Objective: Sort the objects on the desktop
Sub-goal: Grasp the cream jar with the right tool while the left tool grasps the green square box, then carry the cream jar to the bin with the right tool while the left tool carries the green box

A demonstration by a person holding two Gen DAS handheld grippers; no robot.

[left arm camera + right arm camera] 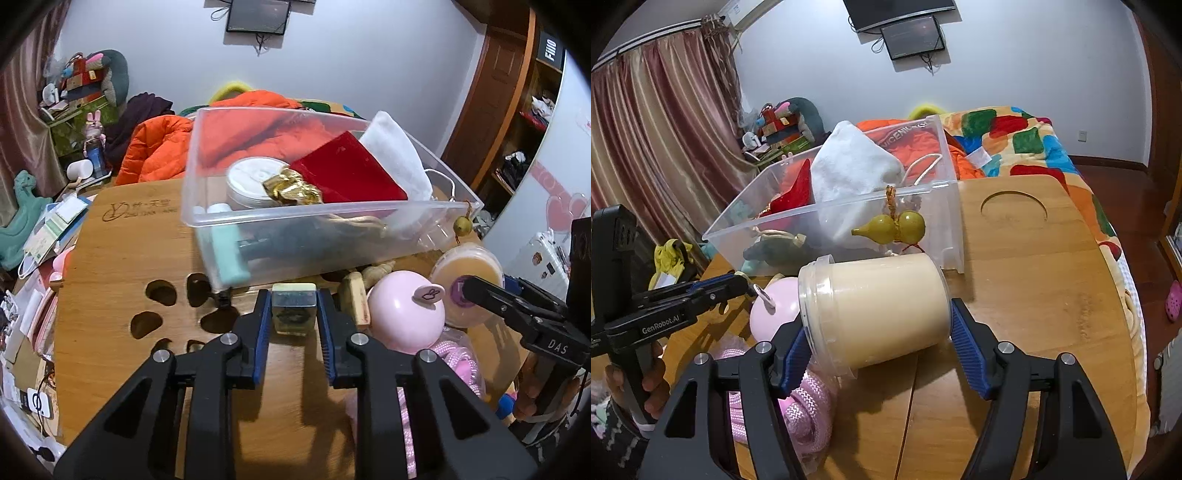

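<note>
My left gripper (294, 314) is shut on a small glass block with a pale cap (294, 308), held just above the wooden table (118, 258) in front of the clear plastic bin (280, 218). The bin holds a red pouch (347, 173), a white cloth bag (399, 155), a white round tin (251, 177) and gold foil. My right gripper (877, 350) has its fingers around a cream-filled clear jar (875, 310) lying on its side; both pads touch its sides. A yellow gourd charm (894, 229) hangs on the bin's wall (953, 221).
A pink ball (404, 314) with a tag, a pink rope (805, 406) and small wooden pieces (354, 299) lie right of the left gripper. The table has paw-shaped cutouts (162, 291) and a round recess (1014, 210). A bed with orange clothing lies behind.
</note>
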